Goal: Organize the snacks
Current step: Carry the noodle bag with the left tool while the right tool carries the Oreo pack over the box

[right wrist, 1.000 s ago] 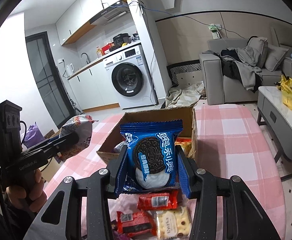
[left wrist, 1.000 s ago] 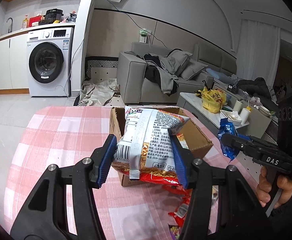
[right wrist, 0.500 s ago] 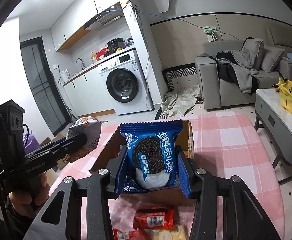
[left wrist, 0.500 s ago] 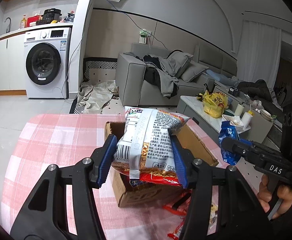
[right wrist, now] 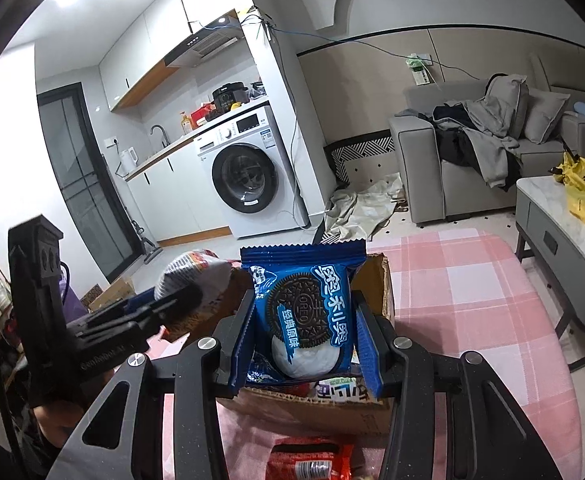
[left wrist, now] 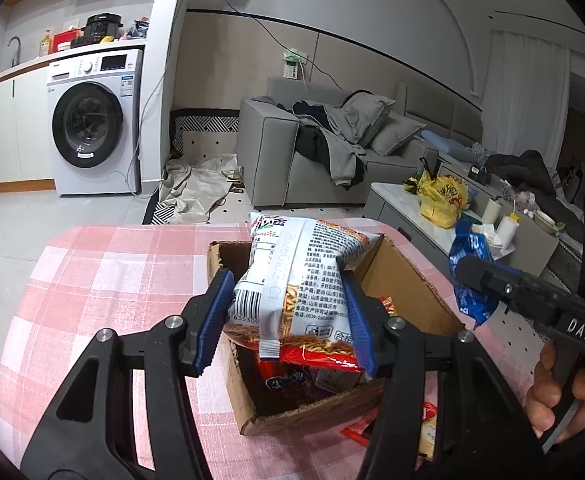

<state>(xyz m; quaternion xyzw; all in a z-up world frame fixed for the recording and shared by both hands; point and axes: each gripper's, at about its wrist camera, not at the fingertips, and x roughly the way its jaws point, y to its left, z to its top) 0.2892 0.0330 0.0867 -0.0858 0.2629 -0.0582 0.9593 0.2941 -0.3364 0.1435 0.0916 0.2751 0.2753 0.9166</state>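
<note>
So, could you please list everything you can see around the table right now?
box: one, brown cardboard, open, on the table, snacks inside
noodle bag: one, white and red, over the box, held
Oreo pack: one, blue, over the box's near edge, held
red packets: at least one, on the table in front of the box
tablecloth: one, pink check, covers the table
washer: one, white, by the counter
sofa: one, grey, clothes piled on it
yellow bag: one, on the coffee table
left gripper: black, blue jaws shut on the noodle bag
right gripper: black, blue jaws shut on the Oreo pack
</note>
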